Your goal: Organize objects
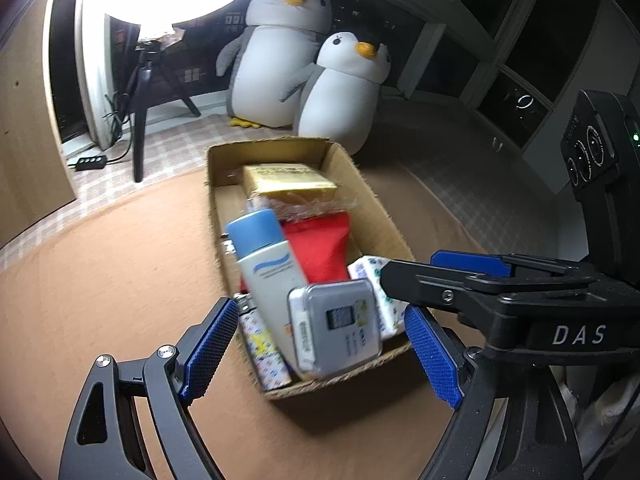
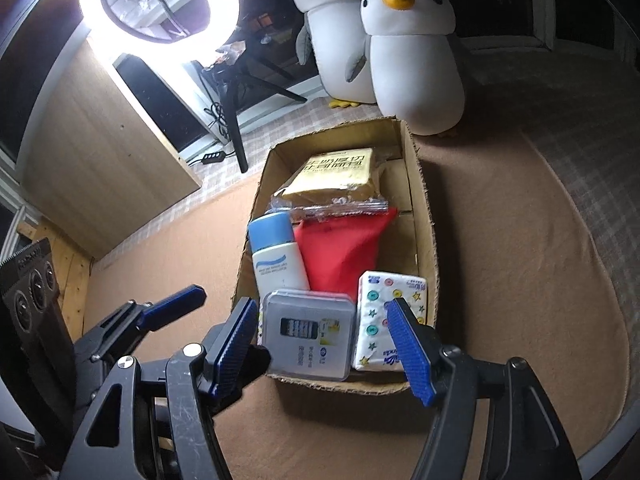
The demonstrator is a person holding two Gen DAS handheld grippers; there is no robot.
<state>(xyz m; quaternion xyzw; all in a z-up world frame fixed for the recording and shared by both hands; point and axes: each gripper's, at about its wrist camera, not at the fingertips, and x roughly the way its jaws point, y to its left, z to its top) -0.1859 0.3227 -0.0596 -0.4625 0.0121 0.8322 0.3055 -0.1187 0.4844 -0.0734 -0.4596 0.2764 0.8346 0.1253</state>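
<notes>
Both grippers, left gripper (image 1: 320,354) and right gripper (image 2: 326,346), hang released, gripping nothing, over the near end of a cardboard box (image 2: 426,216). A grey tin (image 2: 310,334), tissue pack (image 2: 390,320) and lotion bottle (image 2: 278,254) lie packed inside. Placing seems done; next, probably backing away.

A home room; two plush penguins (image 2: 412,52) by dark windows (image 1: 520,52); ring light (image 2: 160,0) on tripod.

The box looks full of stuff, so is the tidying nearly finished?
Nearly. The cardboard box already holds the bottle, red pouch, tin and tissue pack. Both the left gripper and right gripper are open, holding nothing. No loose items show on the table.
</notes>
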